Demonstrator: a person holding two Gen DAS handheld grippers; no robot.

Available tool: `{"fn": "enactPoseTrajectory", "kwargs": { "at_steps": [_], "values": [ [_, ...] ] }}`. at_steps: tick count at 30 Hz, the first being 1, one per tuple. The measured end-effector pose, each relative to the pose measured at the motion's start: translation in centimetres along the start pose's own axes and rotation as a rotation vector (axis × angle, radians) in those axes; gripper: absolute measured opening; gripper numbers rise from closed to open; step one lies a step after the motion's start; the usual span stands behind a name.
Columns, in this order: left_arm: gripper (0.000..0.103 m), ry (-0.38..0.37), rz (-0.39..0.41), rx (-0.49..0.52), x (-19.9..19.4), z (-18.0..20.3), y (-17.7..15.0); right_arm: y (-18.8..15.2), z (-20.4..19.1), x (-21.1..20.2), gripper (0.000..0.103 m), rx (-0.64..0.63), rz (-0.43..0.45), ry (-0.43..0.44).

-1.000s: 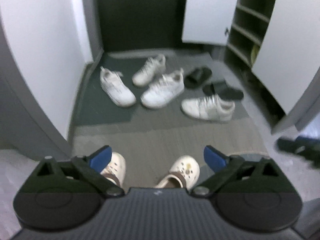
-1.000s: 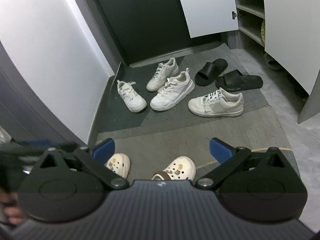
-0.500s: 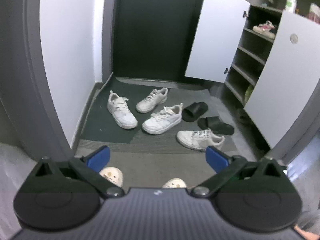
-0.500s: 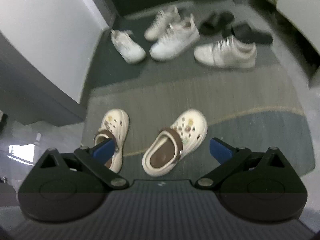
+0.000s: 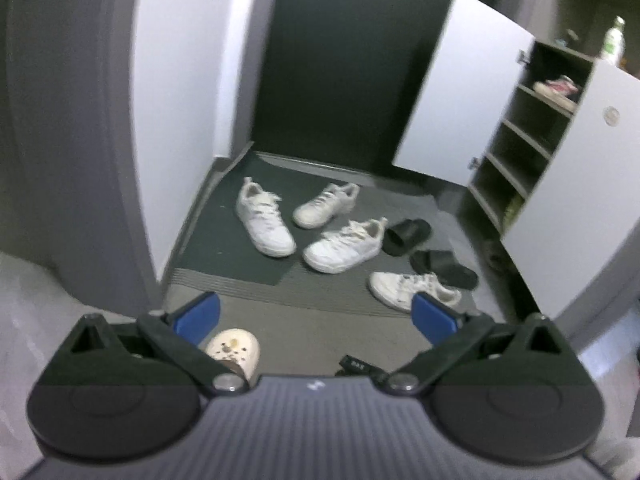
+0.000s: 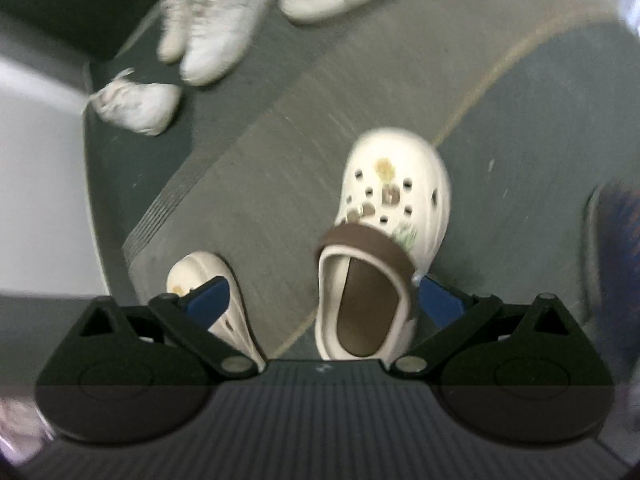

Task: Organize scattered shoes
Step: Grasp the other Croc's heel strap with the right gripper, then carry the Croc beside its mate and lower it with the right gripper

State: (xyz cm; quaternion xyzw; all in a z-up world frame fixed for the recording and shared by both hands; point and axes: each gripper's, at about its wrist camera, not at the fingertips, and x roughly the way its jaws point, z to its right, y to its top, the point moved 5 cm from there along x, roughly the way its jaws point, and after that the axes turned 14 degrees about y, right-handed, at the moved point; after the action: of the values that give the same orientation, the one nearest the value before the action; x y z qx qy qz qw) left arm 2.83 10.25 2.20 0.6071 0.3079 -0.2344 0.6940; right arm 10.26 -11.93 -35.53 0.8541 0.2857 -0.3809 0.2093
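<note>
Several white sneakers (image 5: 264, 222) and two black slides (image 5: 442, 268) lie scattered on the entry floor in the left wrist view. A cream clog (image 5: 234, 352) peeks out by my open left gripper (image 5: 316, 316), which is held high and holds nothing. In the right wrist view my right gripper (image 6: 324, 300) hangs low and open over a cream clog with a brown strap (image 6: 380, 240), whose heel lies between the blue pads (image 6: 440, 300) without contact that I can see. The second clog (image 6: 208, 284) lies partly behind the left finger.
An open shoe cabinet (image 5: 532, 132) with white doors and shelves stands at the right; a pair of shoes sits on an upper shelf. A dark door (image 5: 340, 60) closes the far end, a grey wall (image 5: 60, 120) the left. Grey mats (image 6: 320, 80) cover the floor.
My right gripper has dropped down and forward over the strapped clog, which now fills its view. My left gripper has tilted up and looks further into the entry.
</note>
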Motion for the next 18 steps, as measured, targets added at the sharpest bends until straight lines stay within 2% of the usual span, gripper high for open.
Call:
{"fn": "enactPoseTrajectory", "kwargs": {
  "at_steps": [2, 5, 6, 9, 12, 15, 18],
  "values": [
    [0.103, -0.018, -0.020, -0.024, 0.3, -0.8, 0.0, -0.4, 0.2, 0.7, 0.103, -0.006, 0.026, -0.012],
    [0.103, 0.004, -0.019, -0.027, 0.8, -1.3, 0.1, -1.5, 0.8, 2.8, 0.103, -0.068, 0.066, -0.094],
    [0.103, 0.016, -0.018, -0.024, 1.1, -1.4, 0.2, -1.9, 1.3, 3.4, 0.103, -0.099, 0.091, -0.148],
    [0.103, 0.009, -0.026, -0.029, 1.6, -1.1, 0.5, -2.3, 2.2, 4.9, 0.103, -0.123, 0.124, -0.224],
    [0.103, 0.001, -0.034, -0.029, 2.1, -0.6, 0.6, -2.9, 2.3, 6.3, 0.103, -0.126, 0.146, -0.168],
    [0.103, 0.003, -0.047, -0.028, 2.5, -0.1, 0.7, -3.3, 2.8, 8.2, 0.103, -0.146, 0.100, -0.231],
    [0.103, 0.006, -0.060, -0.029, 2.9, 0.2, 0.6, -3.0, 3.8, 9.2, 0.103, -0.088, 0.119, -0.236]
  ]
}}
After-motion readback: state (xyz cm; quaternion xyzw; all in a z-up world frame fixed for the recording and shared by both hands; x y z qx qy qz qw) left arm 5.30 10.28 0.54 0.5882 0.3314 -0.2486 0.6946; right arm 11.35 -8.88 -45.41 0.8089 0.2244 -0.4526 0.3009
